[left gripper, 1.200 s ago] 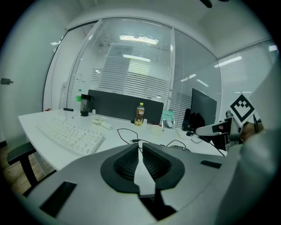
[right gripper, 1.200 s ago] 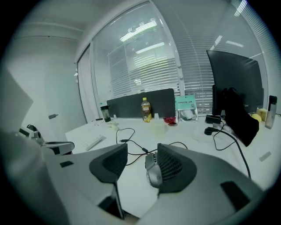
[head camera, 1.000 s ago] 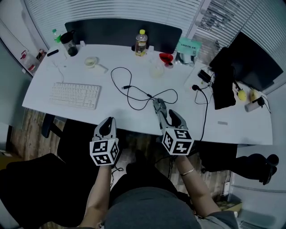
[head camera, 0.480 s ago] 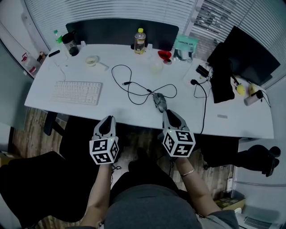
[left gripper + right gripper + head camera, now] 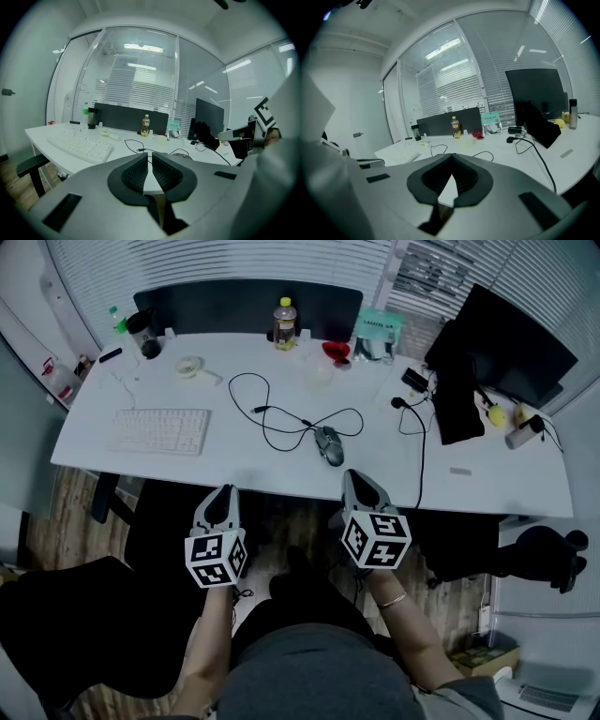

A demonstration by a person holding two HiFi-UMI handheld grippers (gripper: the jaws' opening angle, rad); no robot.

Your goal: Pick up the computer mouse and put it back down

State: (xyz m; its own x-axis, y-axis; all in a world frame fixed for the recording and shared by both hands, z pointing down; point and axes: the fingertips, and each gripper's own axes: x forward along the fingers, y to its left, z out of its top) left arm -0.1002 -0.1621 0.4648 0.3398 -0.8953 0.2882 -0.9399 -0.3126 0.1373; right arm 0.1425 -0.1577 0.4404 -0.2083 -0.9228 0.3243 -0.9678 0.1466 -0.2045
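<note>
With both grippers held short of the near edge, the white desk (image 5: 234,465) spans everything ahead of them. Black monitor (image 5: 511,343) stands far ahead and to the right of the right gripper (image 5: 353,476). White keyboard (image 5: 157,430) lies ahead and to the left of the left gripper (image 5: 222,490). Right gripper: jaws clenched tip to tip, empty. Left gripper: pads nearly together, thin slit showing, nothing in it. Computer mouse (image 5: 329,444) rests on the desk just ahead of the right gripper, apart from it, its black cable (image 5: 272,418) looping beyond.
</note>
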